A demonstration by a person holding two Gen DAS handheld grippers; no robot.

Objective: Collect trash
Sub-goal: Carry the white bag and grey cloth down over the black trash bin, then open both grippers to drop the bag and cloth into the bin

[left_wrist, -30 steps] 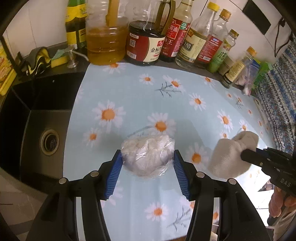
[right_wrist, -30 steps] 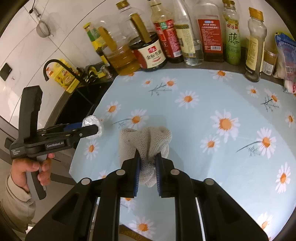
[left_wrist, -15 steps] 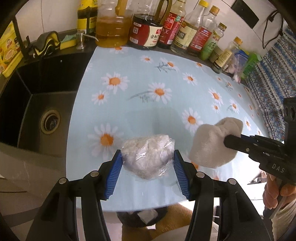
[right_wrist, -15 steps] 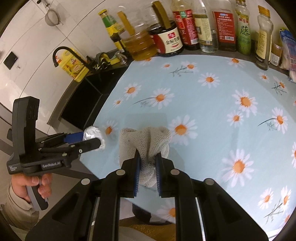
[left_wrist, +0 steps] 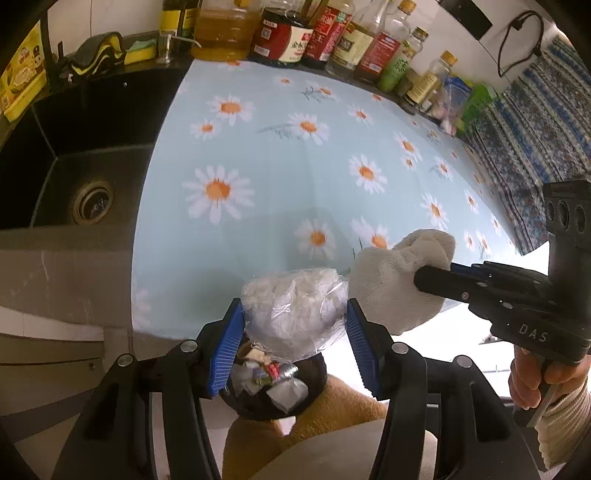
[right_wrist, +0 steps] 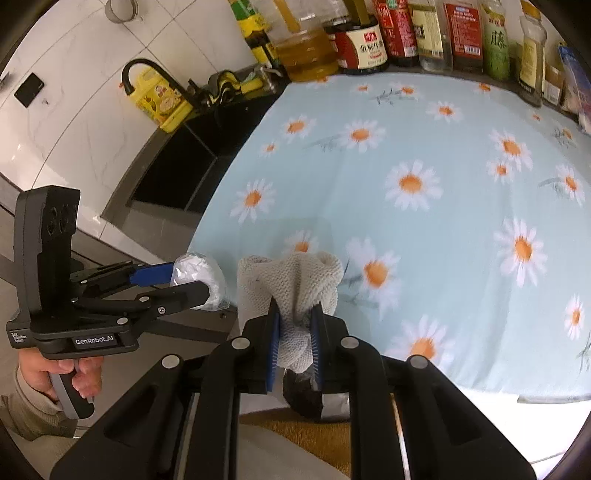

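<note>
My left gripper (left_wrist: 295, 325) is shut on a crumpled clear plastic bag of white trash (left_wrist: 293, 310) and holds it in the air above a black trash bin (left_wrist: 273, 387) on the floor, in front of the counter edge. The bin holds several scraps. My right gripper (right_wrist: 294, 325) is shut on a beige knitted cloth (right_wrist: 291, 284), held just off the counter's front edge. The cloth (left_wrist: 399, 280) hangs right of the bag in the left wrist view. The bag (right_wrist: 199, 277) and the left gripper (right_wrist: 184, 284) show at left in the right wrist view.
A daisy-print mat (left_wrist: 295, 166) covers the counter. Several sauce and oil bottles (left_wrist: 295, 33) line the back wall. A black sink (left_wrist: 74, 166) lies to the left. A brown floor mat (left_wrist: 332, 417) lies under the bin. A patterned cloth (left_wrist: 535, 122) hangs at right.
Both grippers have pulled back from the counter toward its front edge with their loads. The trash bin has come into view under the left gripper.
</note>
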